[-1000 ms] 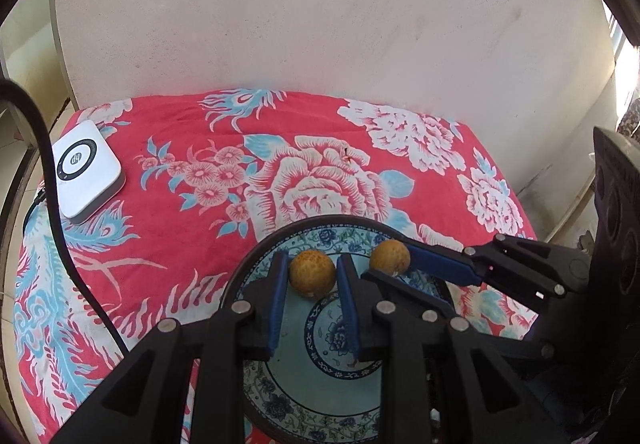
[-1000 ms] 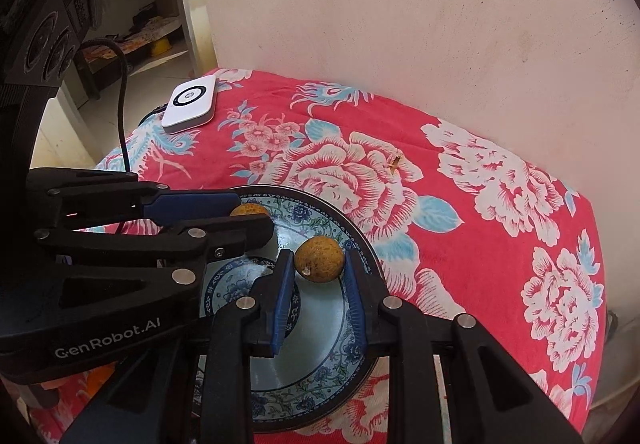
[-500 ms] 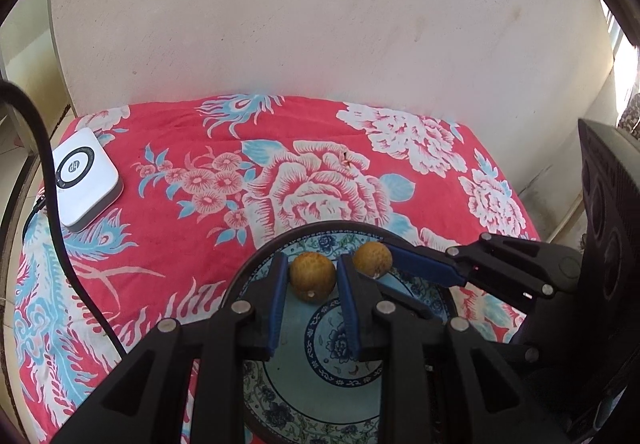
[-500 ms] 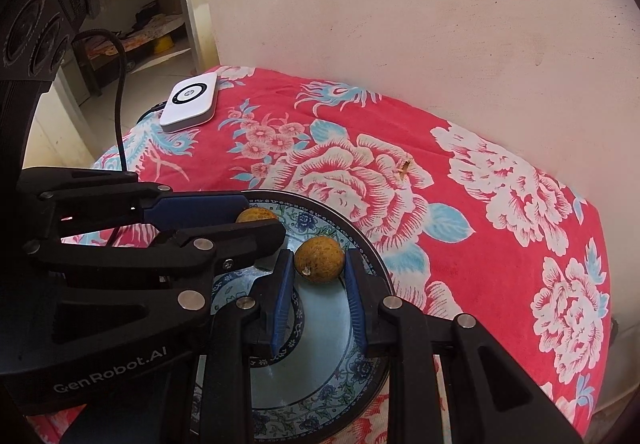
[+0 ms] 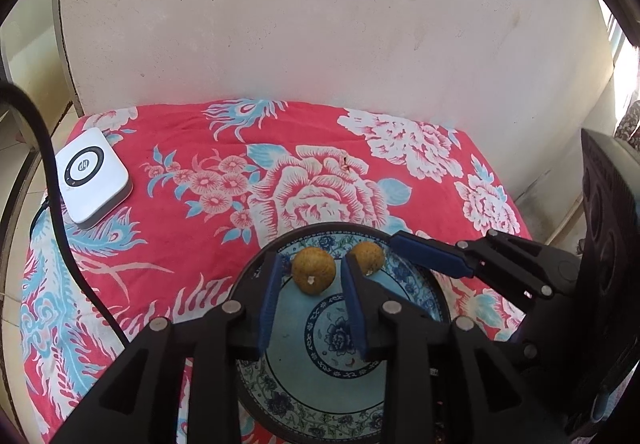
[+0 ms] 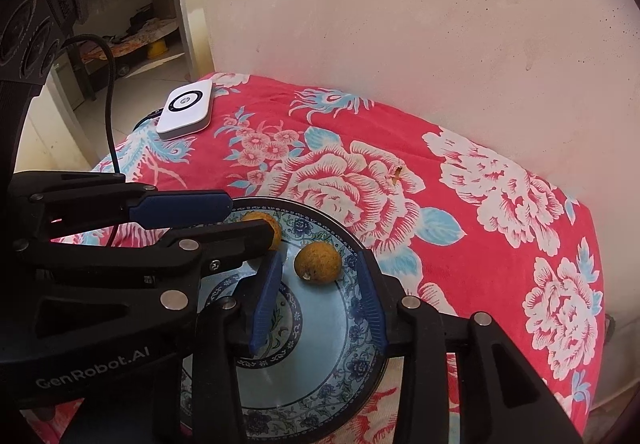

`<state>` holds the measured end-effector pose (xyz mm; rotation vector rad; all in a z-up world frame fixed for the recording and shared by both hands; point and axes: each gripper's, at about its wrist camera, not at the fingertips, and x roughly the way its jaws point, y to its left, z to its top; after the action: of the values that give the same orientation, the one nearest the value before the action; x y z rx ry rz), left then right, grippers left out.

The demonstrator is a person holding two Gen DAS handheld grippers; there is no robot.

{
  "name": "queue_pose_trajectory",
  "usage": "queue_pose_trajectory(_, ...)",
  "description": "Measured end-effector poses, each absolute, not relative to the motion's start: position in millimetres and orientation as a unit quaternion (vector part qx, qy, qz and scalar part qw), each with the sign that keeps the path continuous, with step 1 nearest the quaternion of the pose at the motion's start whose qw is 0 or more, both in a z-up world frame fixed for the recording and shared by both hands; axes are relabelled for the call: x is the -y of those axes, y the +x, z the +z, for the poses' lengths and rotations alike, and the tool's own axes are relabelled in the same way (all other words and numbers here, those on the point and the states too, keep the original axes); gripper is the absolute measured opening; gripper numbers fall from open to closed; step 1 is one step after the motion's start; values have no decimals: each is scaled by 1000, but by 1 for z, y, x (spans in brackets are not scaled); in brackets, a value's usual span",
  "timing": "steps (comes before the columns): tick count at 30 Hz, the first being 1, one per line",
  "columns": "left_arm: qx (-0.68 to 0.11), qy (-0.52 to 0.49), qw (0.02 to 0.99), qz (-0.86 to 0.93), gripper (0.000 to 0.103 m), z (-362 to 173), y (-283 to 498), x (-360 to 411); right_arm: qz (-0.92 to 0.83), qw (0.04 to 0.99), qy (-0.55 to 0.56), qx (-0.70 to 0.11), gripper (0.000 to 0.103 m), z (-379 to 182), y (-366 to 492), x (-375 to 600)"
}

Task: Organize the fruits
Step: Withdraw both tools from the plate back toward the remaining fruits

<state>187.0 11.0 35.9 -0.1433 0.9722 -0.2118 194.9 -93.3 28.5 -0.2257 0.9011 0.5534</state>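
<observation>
We hold our left gripper (image 5: 310,276) and right gripper (image 6: 320,268) over the blue plate (image 5: 416,284). Both have their jaws wide apart, gripping nothing. Two little round fruits (image 5: 313,270) (image 5: 366,256) sit loose on the plate, one between each pair of fingers.

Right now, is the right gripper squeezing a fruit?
No, the right gripper is open, with clear gaps between its blue pads and the fruit lying on the plate.
</observation>
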Motion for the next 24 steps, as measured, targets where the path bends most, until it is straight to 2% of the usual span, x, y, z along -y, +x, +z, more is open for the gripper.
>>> queue_pose_trajectory(24,-459,-38,884,-86,35,79,108,-9,265,875,-85,-397,41,77,109,121)
